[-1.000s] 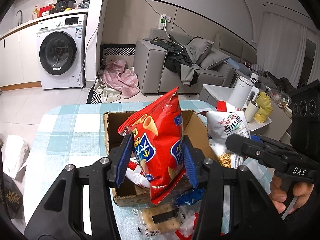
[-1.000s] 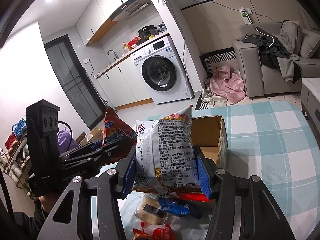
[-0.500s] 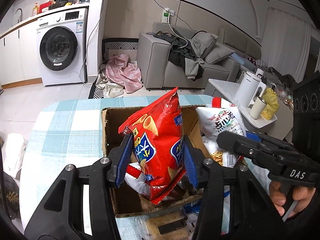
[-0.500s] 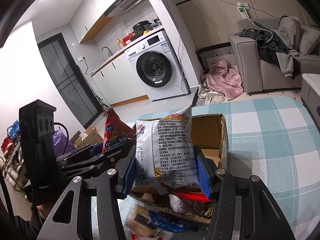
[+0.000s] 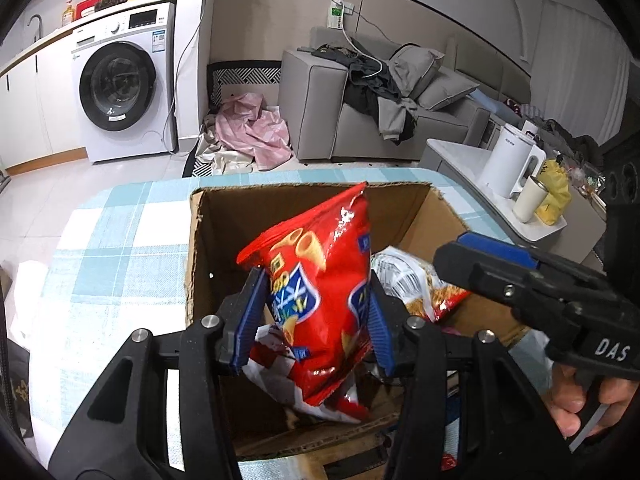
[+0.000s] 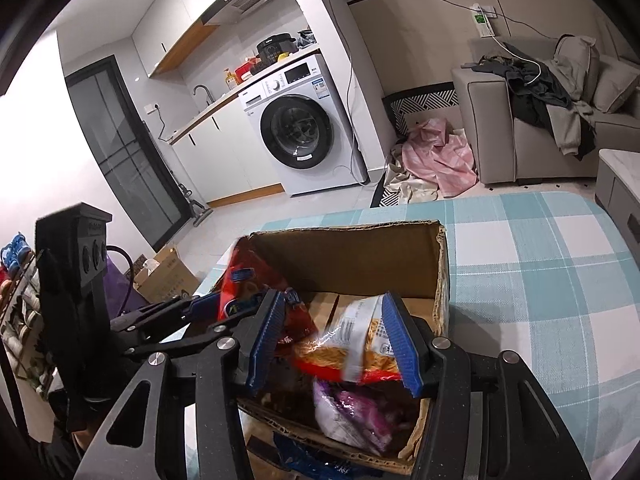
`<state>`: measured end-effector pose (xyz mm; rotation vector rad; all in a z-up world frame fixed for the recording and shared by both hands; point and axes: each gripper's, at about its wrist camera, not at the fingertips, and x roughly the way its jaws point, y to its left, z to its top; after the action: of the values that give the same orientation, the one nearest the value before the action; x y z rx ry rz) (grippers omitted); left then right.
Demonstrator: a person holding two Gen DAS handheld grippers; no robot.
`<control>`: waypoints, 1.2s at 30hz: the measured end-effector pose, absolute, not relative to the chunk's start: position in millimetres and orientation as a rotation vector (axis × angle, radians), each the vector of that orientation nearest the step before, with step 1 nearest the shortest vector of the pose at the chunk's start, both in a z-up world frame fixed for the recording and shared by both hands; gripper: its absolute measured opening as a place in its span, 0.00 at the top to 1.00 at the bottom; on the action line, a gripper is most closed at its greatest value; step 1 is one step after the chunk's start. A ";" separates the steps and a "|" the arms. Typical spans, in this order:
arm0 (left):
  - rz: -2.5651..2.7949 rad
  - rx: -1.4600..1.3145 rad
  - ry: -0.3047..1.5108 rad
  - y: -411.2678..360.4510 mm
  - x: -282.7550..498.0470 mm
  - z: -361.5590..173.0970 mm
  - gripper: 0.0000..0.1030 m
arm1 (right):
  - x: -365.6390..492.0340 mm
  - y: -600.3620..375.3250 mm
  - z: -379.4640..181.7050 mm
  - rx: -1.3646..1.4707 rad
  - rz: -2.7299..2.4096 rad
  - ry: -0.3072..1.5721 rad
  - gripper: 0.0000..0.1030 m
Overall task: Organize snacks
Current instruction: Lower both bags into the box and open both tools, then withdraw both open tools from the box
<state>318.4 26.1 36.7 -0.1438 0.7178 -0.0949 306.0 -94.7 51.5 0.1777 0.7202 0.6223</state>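
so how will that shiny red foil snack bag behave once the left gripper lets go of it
The shiny red foil snack bag looks puffy and light. It is creased where the left gripper pinches it, so probably floppy. Released over the open cardboard box, it would likely flop sideways, not stand.

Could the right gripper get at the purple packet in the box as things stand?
Probably not yet: the right gripper is shut on the white bag, which hangs right over the purple packet in the box. It would have to drop the bag first.
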 end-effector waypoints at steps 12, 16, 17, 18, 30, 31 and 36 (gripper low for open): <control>-0.093 -0.156 0.718 29.2 301.3 35.8 0.46 | 291.4 -109.1 55.3 0.157 0.606 0.714 0.28; -0.083 -0.187 0.706 36.1 283.1 42.2 0.23 | 280.8 -115.9 58.8 0.143 0.578 0.721 0.08; -0.081 -0.194 0.702 37.6 278.9 43.7 0.21 | 279.1 -118.3 59.8 0.144 0.576 0.720 0.06; -0.087 -0.202 0.698 37.1 272.1 46.8 0.20 | 276.5 -120.7 60.5 0.147 0.579 0.722 0.05; -0.051 -0.176 0.683 48.5 207.3 63.6 0.01 | 240.2 -140.3 65.2 0.147 0.549 0.741 0.00; -0.049 -0.177 0.685 49.8 201.5 64.1 0.01 | 237.0 -140.4 65.0 0.146 0.549 0.743 0.00; -0.037 -0.187 0.692 56.4 176.4 66.6 0.01 | 217.0 -144.1 65.4 0.157 0.569 0.754 0.00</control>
<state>176.4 56.4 66.6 -0.1871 0.6919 -0.0368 217.0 -144.1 65.4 0.1574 0.7538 0.5689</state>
